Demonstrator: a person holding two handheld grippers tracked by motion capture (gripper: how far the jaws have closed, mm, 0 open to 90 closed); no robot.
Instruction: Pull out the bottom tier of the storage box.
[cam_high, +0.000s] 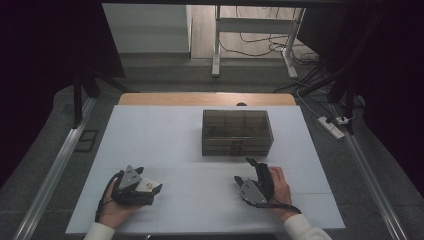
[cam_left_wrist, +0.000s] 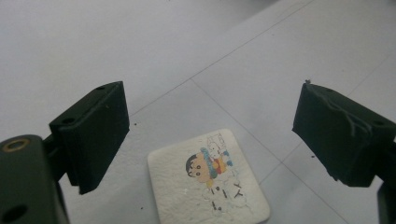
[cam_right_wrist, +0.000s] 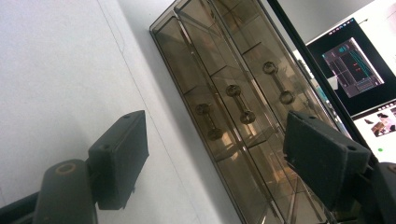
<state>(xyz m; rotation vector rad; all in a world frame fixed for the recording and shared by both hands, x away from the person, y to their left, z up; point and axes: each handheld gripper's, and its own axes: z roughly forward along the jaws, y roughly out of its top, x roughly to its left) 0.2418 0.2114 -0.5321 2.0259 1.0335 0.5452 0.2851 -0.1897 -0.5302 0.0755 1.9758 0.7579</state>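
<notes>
The little white card (cam_left_wrist: 208, 179) with a cartoon on it lies flat at the bottom middle between the wide-apart jaws of the left gripper (cam_left_wrist: 210, 135) (right gripper (cam_right_wrist: 224, 158) gapes too, holding nothing), looks thin and light, best pinched by its edges.

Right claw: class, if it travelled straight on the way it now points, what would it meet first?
Most likely the front of the smoky clear drawer box, which lies ahead between the open right claw; the white table between looks bare.
</notes>
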